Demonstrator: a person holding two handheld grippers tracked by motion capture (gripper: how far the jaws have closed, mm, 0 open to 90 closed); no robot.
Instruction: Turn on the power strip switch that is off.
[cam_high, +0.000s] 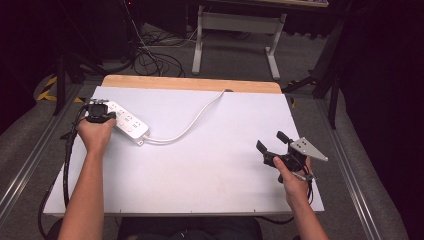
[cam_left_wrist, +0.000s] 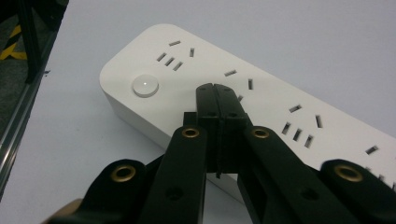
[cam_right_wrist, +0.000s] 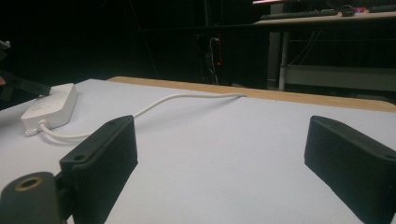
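A white power strip (cam_high: 127, 122) lies at the table's left side, its white cable (cam_high: 195, 122) curving away to the far edge. My left gripper (cam_high: 97, 111) is over the strip's near-left end. In the left gripper view its jaws are shut with nothing between them, and my left gripper (cam_left_wrist: 214, 88) points at the strip's top (cam_left_wrist: 275, 70), just right of the round button (cam_left_wrist: 145, 86). Whether the tips touch the strip I cannot tell. My right gripper (cam_high: 271, 141) hovers open and empty at the table's right side. The right gripper view has the strip (cam_right_wrist: 51, 107) far off at left.
The white table top (cam_high: 210, 165) has a wooden strip (cam_high: 190, 82) along its far edge. A metal rail (cam_high: 30, 160) runs along the table's left side. Beyond the table stand a desk frame (cam_high: 235, 30) and loose cables (cam_high: 150, 55) on the floor.
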